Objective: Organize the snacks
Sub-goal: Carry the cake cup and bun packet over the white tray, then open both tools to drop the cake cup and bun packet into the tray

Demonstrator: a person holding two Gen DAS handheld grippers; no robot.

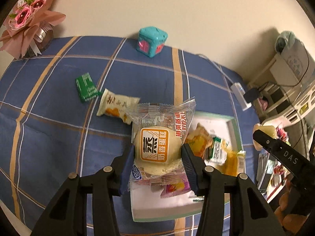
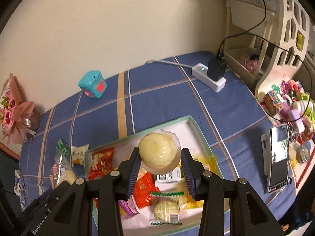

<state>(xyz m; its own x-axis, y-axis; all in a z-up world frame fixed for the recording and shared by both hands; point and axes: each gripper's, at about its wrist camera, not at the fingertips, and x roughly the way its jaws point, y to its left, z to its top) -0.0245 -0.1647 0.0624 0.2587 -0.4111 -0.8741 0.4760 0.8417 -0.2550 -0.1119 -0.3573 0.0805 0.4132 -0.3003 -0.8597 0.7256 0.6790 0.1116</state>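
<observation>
While snacks crowd the box (image 2: pixel 198 131), wrapped packets (image 1: pixel 118 106) lie outside.

Both cams ride on the grippers and look steeply down along their own fingers, really close over the white box (image 1: pixel 234 125) of snacks. The left wrist view sits left of the box and faces the far wall, catching the bouquet (image 1: pixel 27 17) far left and the shelf on the right. The right wrist view hangs right over the box, taking in more of the right side with the phone (image 2: pixel 278 157). Shared stuff: the box (image 2: pixel 194 124), teal cube (image 1: pixel 151 41) (image 2: pixel 93 84), power strip (image 1: pixel 241 96) (image 2: pixel 209 76), bouquet (image 2: pixel 13 110) and blue checked cloth (image 1: pixel 59 129) (image 2: pixel 236 110).
</observation>
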